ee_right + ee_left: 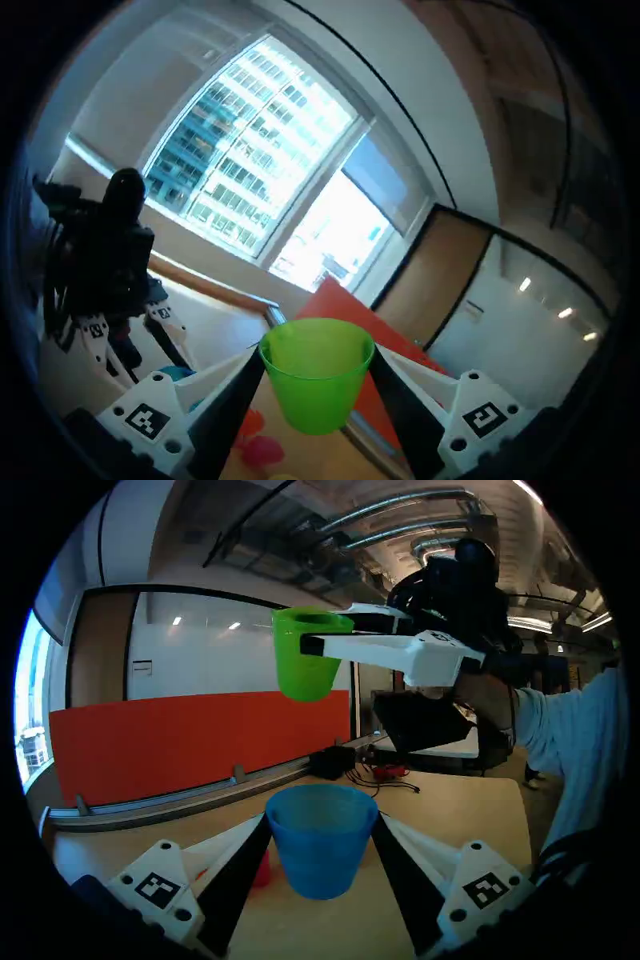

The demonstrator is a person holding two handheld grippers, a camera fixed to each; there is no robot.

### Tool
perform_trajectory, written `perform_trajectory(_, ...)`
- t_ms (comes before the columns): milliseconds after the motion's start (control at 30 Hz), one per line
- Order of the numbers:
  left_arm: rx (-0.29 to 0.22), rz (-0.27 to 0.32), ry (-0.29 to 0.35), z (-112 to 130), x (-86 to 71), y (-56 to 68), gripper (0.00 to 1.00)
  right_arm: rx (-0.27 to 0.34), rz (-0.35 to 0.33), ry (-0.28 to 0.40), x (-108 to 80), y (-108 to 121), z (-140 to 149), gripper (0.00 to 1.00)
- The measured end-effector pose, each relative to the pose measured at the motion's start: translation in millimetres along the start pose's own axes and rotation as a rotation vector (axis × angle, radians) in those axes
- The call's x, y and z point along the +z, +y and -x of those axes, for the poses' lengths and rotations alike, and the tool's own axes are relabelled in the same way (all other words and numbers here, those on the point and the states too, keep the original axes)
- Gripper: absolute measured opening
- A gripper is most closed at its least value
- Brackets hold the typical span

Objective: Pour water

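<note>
Green cup (318,372) gripped upright in your right gripper (318,352) jaws, blue cup (322,840) gripped in your left gripper (322,820) jaws, green cup higher, beyond left jaws.

Translucent glossy plastic green cup (318,372) and blue cup (321,838); smooth wooden table (456,804).

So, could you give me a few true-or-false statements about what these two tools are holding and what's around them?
1. The left tool grips a blue cup. True.
2. The right tool holds a red cup. False: it holds a green cup.
3. In the left gripper view, the green cup hangs higher than the blue cup. True.
4. The wall panel behind the table is blue. False: it is orange.
</note>
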State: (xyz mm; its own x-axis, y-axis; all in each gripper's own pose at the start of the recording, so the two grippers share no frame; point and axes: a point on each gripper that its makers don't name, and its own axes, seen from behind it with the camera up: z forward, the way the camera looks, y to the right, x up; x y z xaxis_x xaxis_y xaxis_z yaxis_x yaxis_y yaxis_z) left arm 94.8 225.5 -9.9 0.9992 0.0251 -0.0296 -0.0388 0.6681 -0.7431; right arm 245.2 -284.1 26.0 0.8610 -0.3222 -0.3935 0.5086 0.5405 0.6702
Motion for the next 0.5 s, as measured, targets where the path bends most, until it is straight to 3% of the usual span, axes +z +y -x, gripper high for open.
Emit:
perform_trajectory(267,0.010,-0.003,-0.001,-2.0,-0.6,-0.9,0.87,0.316,-0.053,-0.012,-2.2,-7.9,3.3,0.92)
perform_trajectory(500,0.013,-0.009,-0.001,-3.6,-1.3,-3.3,0.87,0.447,-0.079,-0.002,-6.1,-10.4,-0.7,0.92)
